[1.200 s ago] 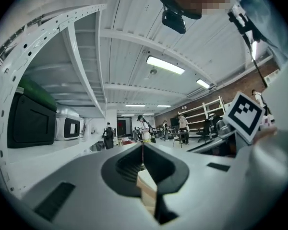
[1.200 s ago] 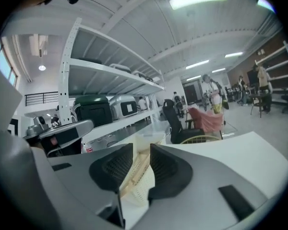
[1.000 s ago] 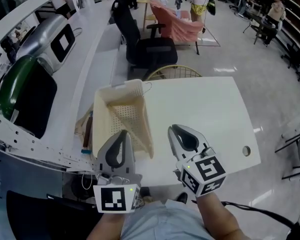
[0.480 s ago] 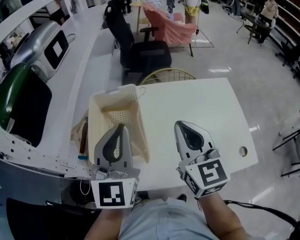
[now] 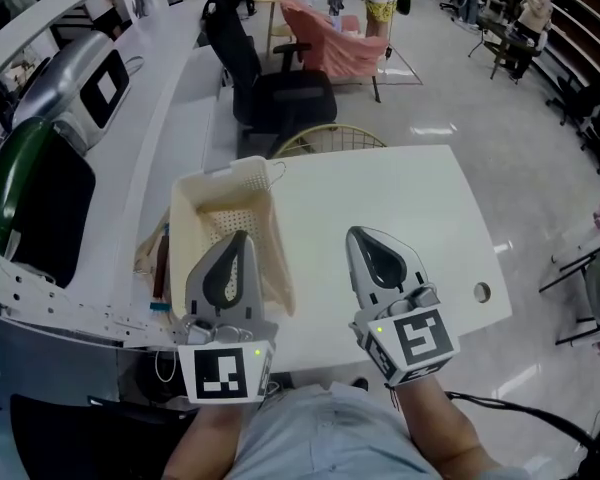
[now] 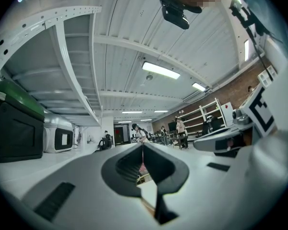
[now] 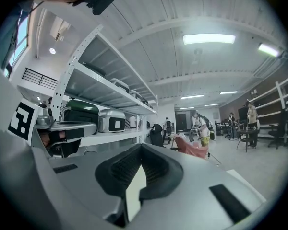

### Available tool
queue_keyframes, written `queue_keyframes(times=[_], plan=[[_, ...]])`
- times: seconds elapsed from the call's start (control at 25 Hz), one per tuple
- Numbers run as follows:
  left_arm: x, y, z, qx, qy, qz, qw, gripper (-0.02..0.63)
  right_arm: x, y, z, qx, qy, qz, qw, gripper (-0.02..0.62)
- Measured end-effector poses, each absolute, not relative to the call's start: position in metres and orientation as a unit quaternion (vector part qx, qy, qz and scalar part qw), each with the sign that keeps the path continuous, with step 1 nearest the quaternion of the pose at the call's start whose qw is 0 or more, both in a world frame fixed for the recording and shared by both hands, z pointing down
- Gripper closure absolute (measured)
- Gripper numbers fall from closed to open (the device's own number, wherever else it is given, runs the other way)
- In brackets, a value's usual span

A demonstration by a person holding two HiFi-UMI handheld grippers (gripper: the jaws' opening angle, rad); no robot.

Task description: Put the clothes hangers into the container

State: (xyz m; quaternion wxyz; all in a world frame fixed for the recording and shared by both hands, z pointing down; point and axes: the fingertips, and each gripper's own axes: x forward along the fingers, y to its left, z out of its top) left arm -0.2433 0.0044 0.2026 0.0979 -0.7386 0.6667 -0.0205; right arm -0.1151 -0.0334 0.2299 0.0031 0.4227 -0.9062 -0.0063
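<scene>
White surface in an open workshop, with one cream perforated container at its left edge. One wire hanger hook stood above the container's far right corner; how many hangers lay inside could not be told. Two grippers were held near the person: the left gripper seen against the container's near end and the right gripper against bare surface. Both had their fingers clenched on nothing. Probable hazard: the protruding hook could snag and tip the container off the edge.

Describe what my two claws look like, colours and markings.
The left claw and right claw are grey tapered shells with black ribbed pads around a teardrop opening. Each carries a white cube with black square markers and a green light.
</scene>
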Motion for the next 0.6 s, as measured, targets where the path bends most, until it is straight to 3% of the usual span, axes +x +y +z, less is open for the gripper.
queue_keyframes(times=[0.6], plan=[[-0.256, 0.007, 0.208, -0.746, 0.660, -0.015, 0.088, 0.594, -0.130, -0.029, 0.234, 0.428, -0.904, -0.004, 0.012, 0.584]])
